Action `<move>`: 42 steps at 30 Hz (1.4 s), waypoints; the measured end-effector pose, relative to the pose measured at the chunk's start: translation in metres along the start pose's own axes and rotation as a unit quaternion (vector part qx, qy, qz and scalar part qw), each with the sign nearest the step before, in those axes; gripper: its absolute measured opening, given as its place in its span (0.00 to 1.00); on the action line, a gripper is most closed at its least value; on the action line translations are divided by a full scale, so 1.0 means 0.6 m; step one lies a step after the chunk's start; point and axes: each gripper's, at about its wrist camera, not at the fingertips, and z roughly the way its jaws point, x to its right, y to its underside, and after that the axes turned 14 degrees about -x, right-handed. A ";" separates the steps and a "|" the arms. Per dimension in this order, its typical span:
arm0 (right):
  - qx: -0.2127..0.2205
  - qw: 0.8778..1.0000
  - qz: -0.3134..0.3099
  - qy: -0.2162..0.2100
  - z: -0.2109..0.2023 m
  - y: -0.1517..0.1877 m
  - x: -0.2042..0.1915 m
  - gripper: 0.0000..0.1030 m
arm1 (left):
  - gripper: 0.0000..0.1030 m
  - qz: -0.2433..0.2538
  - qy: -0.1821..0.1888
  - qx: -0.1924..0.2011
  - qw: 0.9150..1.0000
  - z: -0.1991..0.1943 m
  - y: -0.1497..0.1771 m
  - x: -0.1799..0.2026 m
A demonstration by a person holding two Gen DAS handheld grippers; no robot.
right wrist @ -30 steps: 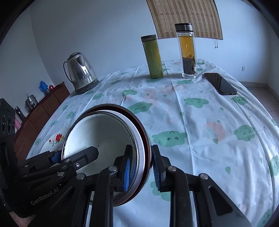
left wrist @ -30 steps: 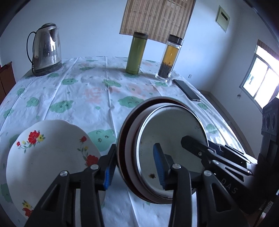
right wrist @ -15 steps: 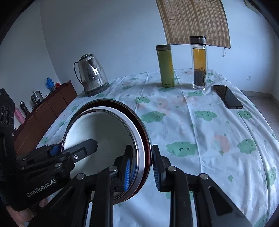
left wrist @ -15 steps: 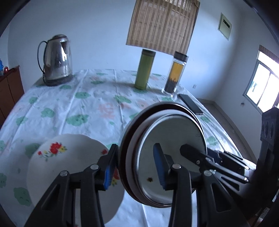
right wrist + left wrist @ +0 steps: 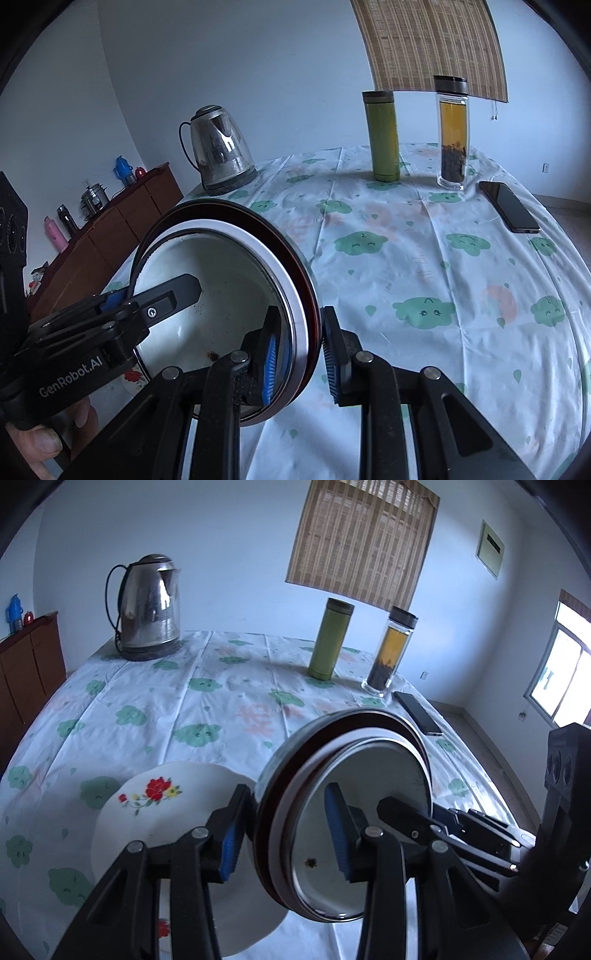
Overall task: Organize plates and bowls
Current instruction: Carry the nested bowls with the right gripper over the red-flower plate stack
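Note:
A nested stack of bowls (image 5: 369,775), with a dark red outer rim, a white middle rim and a pale inner bowl, hangs above the table, held from both sides. My left gripper (image 5: 284,830) is shut on its left rim, one blue pad outside and one inside. My right gripper (image 5: 301,354) is shut on the opposite rim of the stack (image 5: 207,266). Each gripper shows in the other's view: the right one (image 5: 443,827), the left one (image 5: 147,306). A white plate with red flowers (image 5: 166,812) lies on the cloth below and left of the stack.
A steel kettle (image 5: 147,605) stands at the table's far left. A green flask (image 5: 330,638), a tea bottle (image 5: 389,653) and a dark phone (image 5: 419,712) sit at the far right. A brown cabinet (image 5: 110,229) stands beyond the left edge of the table. A hand (image 5: 40,443) holds the left gripper.
Both grippers have risen together with the bowl stack still gripped. The table and the flowered plate now sit lower and farther off in both views.

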 end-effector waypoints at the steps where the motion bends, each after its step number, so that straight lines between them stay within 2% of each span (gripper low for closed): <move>1: 0.000 1.000 -0.003 -0.003 -0.001 -0.001 -0.005 0.24 | 0.38 -0.004 0.000 -0.001 1.000 -0.002 0.001 -0.005; 12: -0.010 0.999 -0.039 -0.017 0.003 -0.016 -0.062 0.24 | 0.38 -0.042 0.002 -0.014 0.999 -0.012 0.029 -0.065; 24: -0.047 0.996 -0.073 -0.037 0.041 -0.018 -0.125 0.24 | 0.38 -0.072 -0.019 -0.022 0.997 -0.027 0.052 -0.126; 33: -0.073 0.993 -0.077 -0.046 0.069 -0.019 -0.142 0.24 | 0.38 -0.078 -0.030 -0.030 0.996 -0.027 0.055 -0.145; 42: -0.084 0.992 -0.078 -0.046 0.078 -0.024 -0.143 0.24 | 0.38 -0.085 -0.020 -0.048 0.995 -0.013 0.051 -0.158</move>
